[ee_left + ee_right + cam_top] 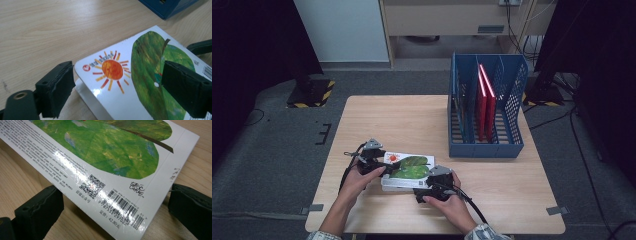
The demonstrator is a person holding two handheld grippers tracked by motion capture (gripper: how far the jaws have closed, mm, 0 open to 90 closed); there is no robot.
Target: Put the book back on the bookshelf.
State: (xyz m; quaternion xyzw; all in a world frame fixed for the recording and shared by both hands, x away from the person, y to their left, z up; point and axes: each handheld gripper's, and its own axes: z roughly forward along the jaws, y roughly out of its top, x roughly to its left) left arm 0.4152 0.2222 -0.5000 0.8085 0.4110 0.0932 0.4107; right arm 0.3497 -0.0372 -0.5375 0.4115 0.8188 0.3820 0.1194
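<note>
A picture book [409,170] with a green leaf and an orange sun on its white cover lies near the table's front edge. My left gripper [387,162] is at its left end, open, jaws astride the sun corner of the book [120,82]. My right gripper [428,176] is at its front right corner, also open. In the right gripper view the jaws stand wide on either side of the barcode corner of the book [105,157], which casts a shadow on the wood below. Neither pair of jaws presses on the cover.
A blue mesh file rack [487,107] stands at the back right of the wooden table [412,115], with red books [486,100] upright in it. Its corner [167,7] shows at the top of the left gripper view. Dark floor surrounds the table.
</note>
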